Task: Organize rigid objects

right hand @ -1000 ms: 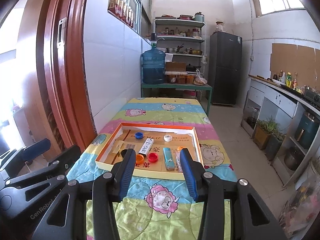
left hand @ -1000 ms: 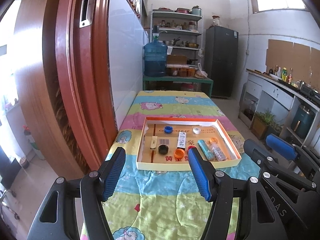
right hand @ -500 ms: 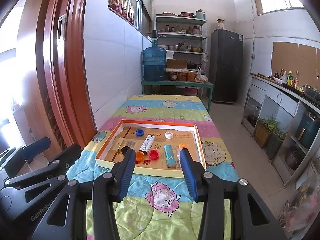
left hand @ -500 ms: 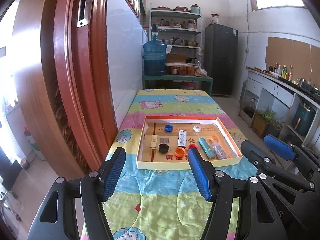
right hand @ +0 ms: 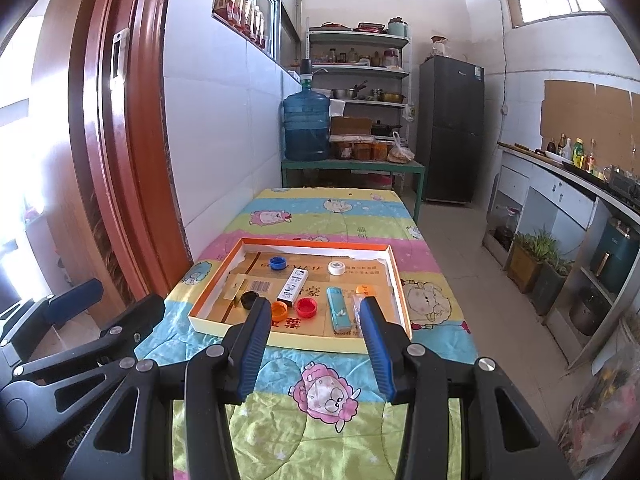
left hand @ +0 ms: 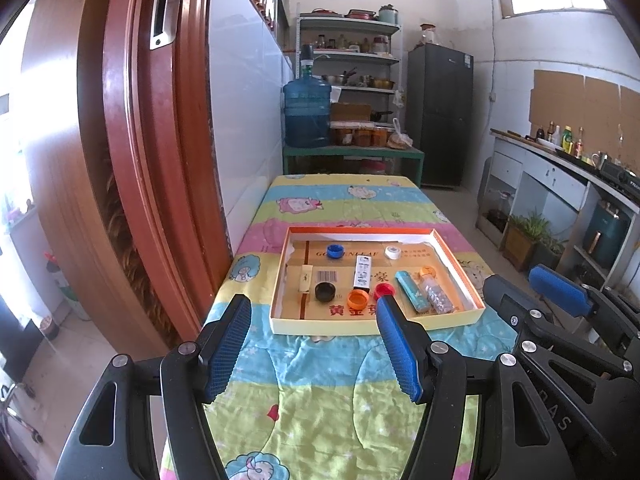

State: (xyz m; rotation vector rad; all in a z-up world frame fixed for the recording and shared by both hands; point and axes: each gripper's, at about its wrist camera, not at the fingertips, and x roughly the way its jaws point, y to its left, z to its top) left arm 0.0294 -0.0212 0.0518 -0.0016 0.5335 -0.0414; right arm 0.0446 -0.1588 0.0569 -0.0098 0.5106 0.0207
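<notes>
The left gripper [left hand: 314, 342] hangs wide apart and empty above the near end of the quilt-covered table [left hand: 320, 380], and the right gripper [right hand: 312, 346] beside it has a narrower gap, also empty, touching nothing. Ahead of both lies the shallow cardboard tray [right hand: 394, 276], holding a blue cap [right hand: 278, 263], white cap [right hand: 337, 268], black cap [left hand: 325, 291], orange cap [left hand: 357, 299], red cap [right hand: 307, 307], a white tube box [right hand: 295, 283], a teal lighter [right hand: 338, 307] and what seems a small clear bottle [left hand: 436, 294] with an orange top, partly hidden in the right view. Nothing stands between the fingers and the tray.
</notes>
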